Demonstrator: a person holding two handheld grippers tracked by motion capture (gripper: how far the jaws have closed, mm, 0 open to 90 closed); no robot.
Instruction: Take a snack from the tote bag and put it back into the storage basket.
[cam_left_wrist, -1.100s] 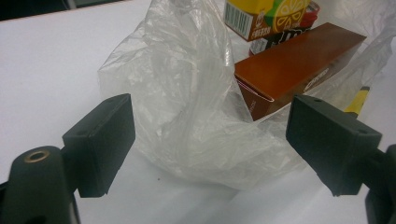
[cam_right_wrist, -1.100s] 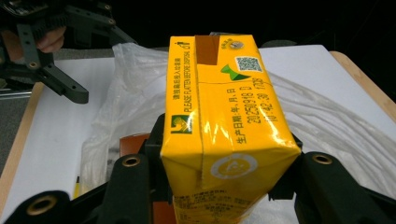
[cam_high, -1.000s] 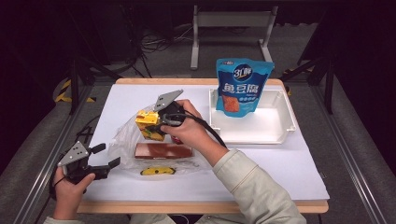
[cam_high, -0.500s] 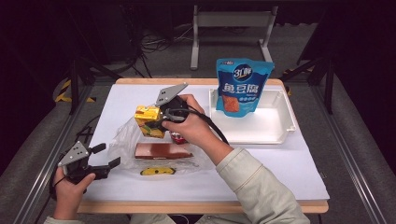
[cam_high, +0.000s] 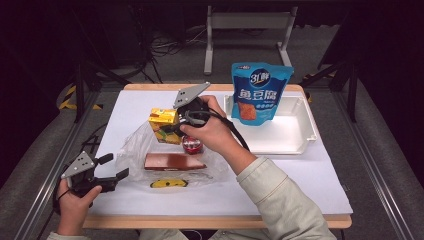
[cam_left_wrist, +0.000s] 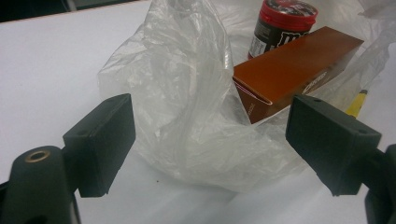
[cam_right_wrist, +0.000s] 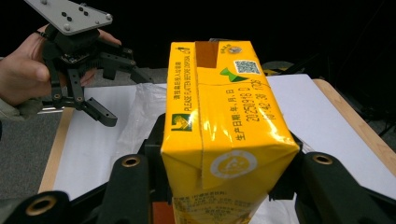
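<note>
Left gripper (cam_high: 111, 173): black jaws with flat square pads, brass-ringed holes, grey three-cornered plate.
Right gripper (cam_high: 176, 126): black, brass-ringed holes, grey plate with dark screws, black cable.
Sleeves (cam_high: 280, 200): pale beige-grey cloth.

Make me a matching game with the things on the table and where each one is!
Things:
1. yellow carton
2. blue pouch
3. brown box
4. left tool

Places or states:
A. standing in the white tray
B. open, at the edge of the plastic bag
C. held in the right tool, above the bag
D. lying flat on the bag

Pairs: 1-C, 2-A, 3-D, 4-B
</note>
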